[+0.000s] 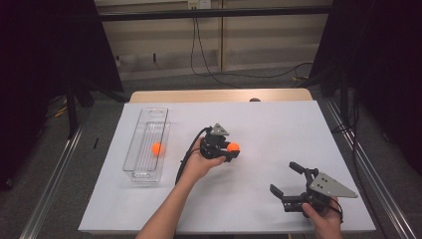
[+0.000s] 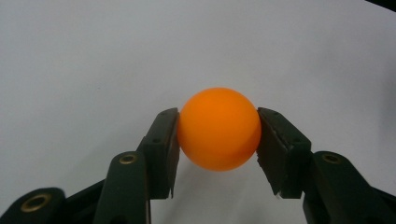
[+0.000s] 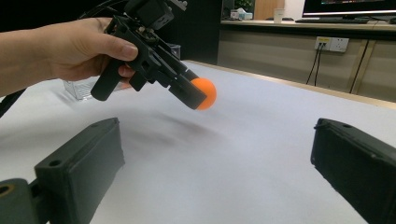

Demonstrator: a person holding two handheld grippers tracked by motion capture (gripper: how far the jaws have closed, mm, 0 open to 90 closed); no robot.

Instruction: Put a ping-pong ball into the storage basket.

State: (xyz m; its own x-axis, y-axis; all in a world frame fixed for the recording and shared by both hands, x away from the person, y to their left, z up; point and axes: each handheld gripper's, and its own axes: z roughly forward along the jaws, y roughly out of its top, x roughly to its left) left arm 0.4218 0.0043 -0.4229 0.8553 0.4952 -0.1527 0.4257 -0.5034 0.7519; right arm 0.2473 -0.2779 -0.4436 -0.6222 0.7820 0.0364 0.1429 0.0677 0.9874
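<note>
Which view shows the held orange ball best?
The left gripper view: the ball sits large between both fingers. The high view shows it tiny; the right gripper view shows it partly hidden by a finger.

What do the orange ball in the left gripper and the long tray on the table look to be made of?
Orange ball: probably smooth matte plastic, like a table-tennis ball; even colour, soft sheen, no seam visible. Tray: likely clear hard plastic; the white table cover shows through its walls, and its floor looks ribbed. A second orange ball lies inside.
</note>
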